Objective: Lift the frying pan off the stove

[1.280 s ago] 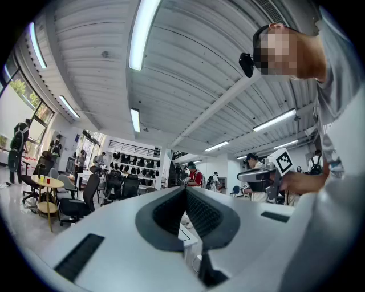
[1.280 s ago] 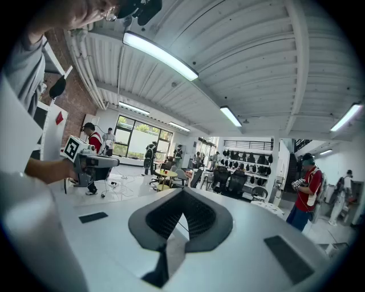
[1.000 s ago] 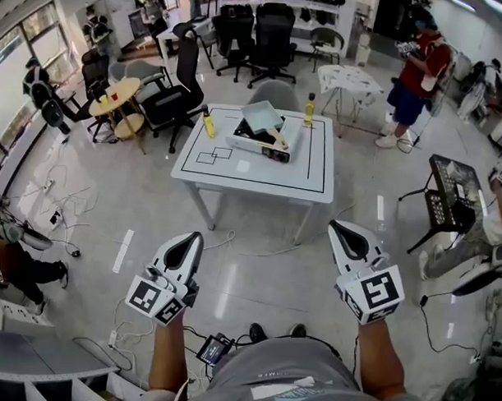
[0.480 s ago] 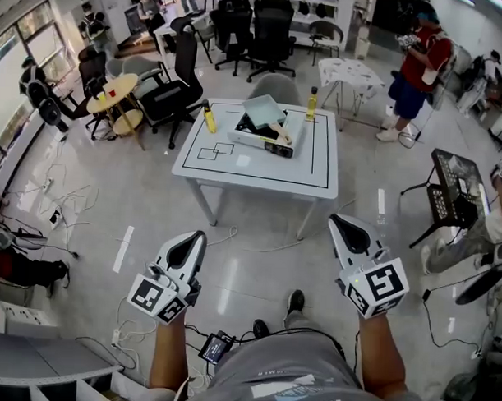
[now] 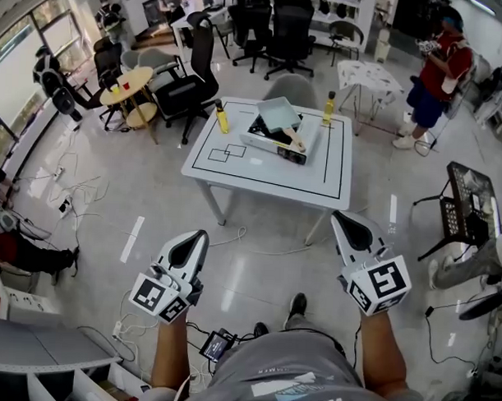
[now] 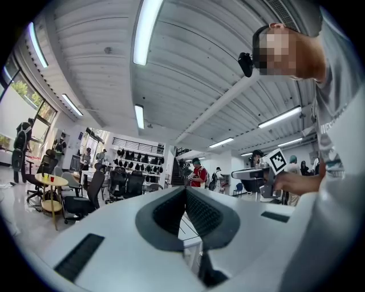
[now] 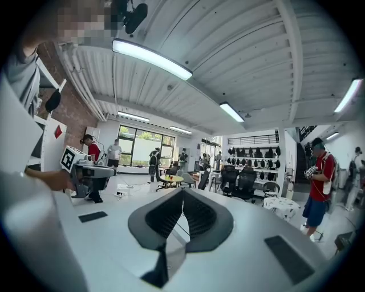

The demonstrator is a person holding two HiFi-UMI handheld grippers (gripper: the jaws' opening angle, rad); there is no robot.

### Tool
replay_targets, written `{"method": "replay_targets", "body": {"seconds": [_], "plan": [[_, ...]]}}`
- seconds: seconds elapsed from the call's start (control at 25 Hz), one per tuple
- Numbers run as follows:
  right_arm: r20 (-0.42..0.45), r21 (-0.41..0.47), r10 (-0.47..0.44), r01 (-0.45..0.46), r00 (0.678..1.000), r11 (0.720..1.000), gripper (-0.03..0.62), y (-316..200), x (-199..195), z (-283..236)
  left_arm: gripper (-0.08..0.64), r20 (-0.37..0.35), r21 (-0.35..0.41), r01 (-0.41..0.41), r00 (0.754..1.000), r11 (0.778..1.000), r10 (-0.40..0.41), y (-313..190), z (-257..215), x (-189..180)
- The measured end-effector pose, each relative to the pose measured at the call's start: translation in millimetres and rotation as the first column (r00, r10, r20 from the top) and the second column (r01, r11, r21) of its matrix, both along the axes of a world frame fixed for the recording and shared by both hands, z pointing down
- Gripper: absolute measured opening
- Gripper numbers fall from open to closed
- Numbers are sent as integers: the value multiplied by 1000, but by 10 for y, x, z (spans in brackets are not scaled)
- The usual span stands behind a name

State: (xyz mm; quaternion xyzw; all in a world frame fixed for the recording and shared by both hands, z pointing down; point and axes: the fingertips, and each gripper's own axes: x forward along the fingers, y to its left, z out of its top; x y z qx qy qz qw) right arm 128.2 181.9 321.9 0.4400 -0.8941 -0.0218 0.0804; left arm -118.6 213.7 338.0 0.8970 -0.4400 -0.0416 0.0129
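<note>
Head view: a white square table with black marked lines (image 5: 235, 174) stands at upper centre of the frame. On it is a white-and-black portable stove (image 5: 279, 147). A square pale-blue frying pan with a wooden handle (image 5: 278, 113) rests on the stove, handle pointing lower right. Yellow bottles (image 5: 222, 118) flank the stove. The left gripper (image 5: 194, 239) at lower left and the right gripper (image 5: 345, 222) at lower right hang over bare floor, well apart from the table.

Left gripper view: jaws clenched together, nothing between them.

Right gripper view: jaws likewise pressed together, empty.

Judgement: approach step; the lift is not yet begun. The next move calls for closing on the table, parting one gripper's jaws, setting them around the wooden handle, then clamping and raising.
</note>
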Motion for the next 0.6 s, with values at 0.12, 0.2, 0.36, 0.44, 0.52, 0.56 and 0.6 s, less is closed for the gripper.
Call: {"method": "replay_targets", "body": {"seconds": [0.12,0.2,0.36,0.44,0.52,0.56,0.6], "plan": [[6,-3,-12,12,1000,1000,15,-188,51,19,-2,5,-5,11,1000,1000,-11,-120,18,64],[8,-6,-21,21,1000,1000,15,-316,78,27,-2,9,-7,21,1000,1000,-21,-216,22,97],[10,-14,-45,45,999,999,15,-568,137,36,-2,6,-10,49,999,999,-49,-395,13,162],[11,-14,-61,61,998,998,15,-682,160,50,-2,8,-11,61,998,998,-61,-467,16,198],[13,-14,-78,78,997,997,15,-796,173,65,-2,10,-11,76,997,997,-76,-536,24,225],[13,-13,-88,89,996,996,15,-857,178,71,-2,10,-10,85,996,996,-85,-572,25,235],[13,-11,-99,99,995,995,15,-921,182,74,-2,10,-9,96,995,995,-96,-608,23,243]]}}
